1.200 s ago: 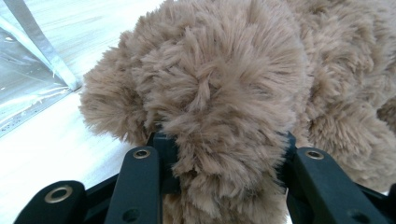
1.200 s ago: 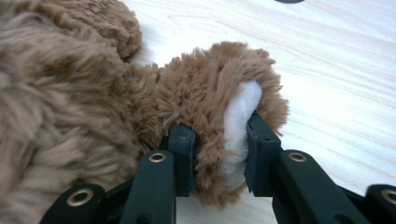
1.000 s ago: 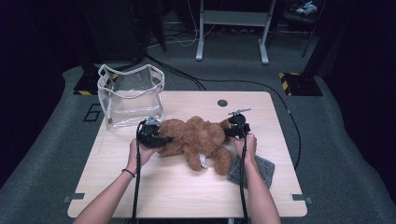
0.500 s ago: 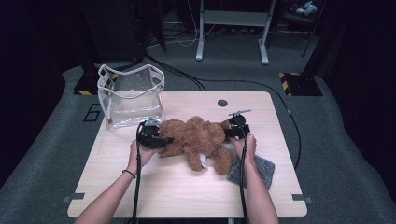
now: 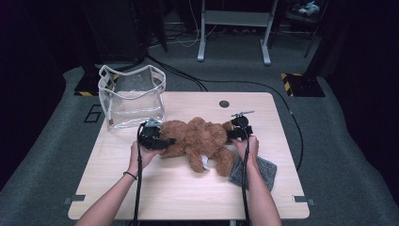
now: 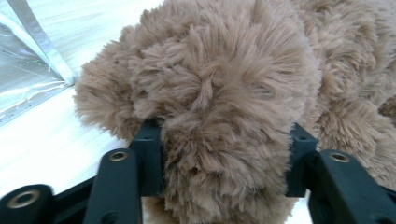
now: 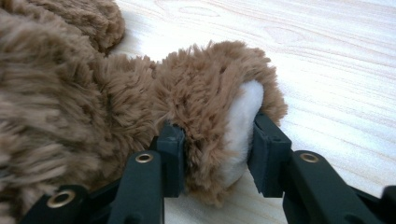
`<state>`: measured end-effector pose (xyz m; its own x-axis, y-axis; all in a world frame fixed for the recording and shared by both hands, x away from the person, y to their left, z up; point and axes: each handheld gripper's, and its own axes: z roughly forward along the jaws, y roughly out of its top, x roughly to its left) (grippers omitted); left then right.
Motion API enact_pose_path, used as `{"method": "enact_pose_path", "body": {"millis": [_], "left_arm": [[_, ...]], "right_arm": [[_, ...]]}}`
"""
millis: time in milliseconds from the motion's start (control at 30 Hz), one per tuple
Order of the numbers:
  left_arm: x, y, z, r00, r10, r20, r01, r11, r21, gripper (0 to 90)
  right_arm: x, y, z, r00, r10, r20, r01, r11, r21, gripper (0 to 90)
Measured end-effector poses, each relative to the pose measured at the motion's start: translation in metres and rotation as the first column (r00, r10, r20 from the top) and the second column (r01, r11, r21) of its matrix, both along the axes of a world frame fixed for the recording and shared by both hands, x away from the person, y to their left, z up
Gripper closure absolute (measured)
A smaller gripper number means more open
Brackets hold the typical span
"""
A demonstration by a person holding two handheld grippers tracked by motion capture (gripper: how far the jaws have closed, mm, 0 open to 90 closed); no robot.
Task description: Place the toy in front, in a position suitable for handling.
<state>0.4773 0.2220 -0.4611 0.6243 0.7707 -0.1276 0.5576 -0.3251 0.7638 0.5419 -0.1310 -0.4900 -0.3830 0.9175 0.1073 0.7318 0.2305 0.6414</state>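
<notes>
Plush bear: lies sprawled across the middle of the bench, brown and shaggy, just beside the clear bag that stands open at the far left corner.
Left claw: at the bear's left end; in the left gripper view its jaws sit on either side of a thick, rounded tuft of plush, touching the fur. The jaws have just been opening, with the plush between them — the hold looks like it is loosening.
Right claw: at the bear's right end; in the right gripper view its jaws bracket a paw with a white pad. These jaws have also just been opening, with the paw between them and the pads resting on it only lightly.
Grey cloth: lies flat on the bench near the right forearm, apart from the bear's body.
Risk: a lift from here would likely slip — long pile compresses and slides out of slack jaws.
Risk: if one end lets go first, the bear could swing and knock the light bag over.
Risk: a dangling leg may drag the cloth.
</notes>
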Motion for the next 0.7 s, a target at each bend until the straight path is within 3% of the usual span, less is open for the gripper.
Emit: {"method": "enact_pose_path", "body": {"millis": [167,400,500,700], "left_arm": [[0.000,0.002,0.003,0.9998,0.018,-0.002,-0.018,0.9992,-0.035,31.5],[-0.006,0.011,0.011,0.9989,0.044,0.014,-0.043,0.9962,-0.075,18.9],[-0.010,0.019,0.016,0.9982,0.056,0.024,-0.054,0.9967,-0.061,16.3],[-0.024,0.034,0.020,0.9959,0.079,0.042,-0.078,0.9960,-0.044,13.6]], "right_arm": [[-0.001,-0.003,0.002,1.0000,0.002,0.004,-0.002,1.000,0.007,51.5],[-0.010,-0.013,0.017,0.9990,-0.011,0.044,0.009,0.999,0.042,23.4],[-0.016,-0.019,0.024,0.9991,0.007,0.043,-0.009,0.999,0.038,15.9],[-0.033,-0.031,0.030,0.9987,0.028,0.042,-0.029,0.999,0.032,10.5]]}}
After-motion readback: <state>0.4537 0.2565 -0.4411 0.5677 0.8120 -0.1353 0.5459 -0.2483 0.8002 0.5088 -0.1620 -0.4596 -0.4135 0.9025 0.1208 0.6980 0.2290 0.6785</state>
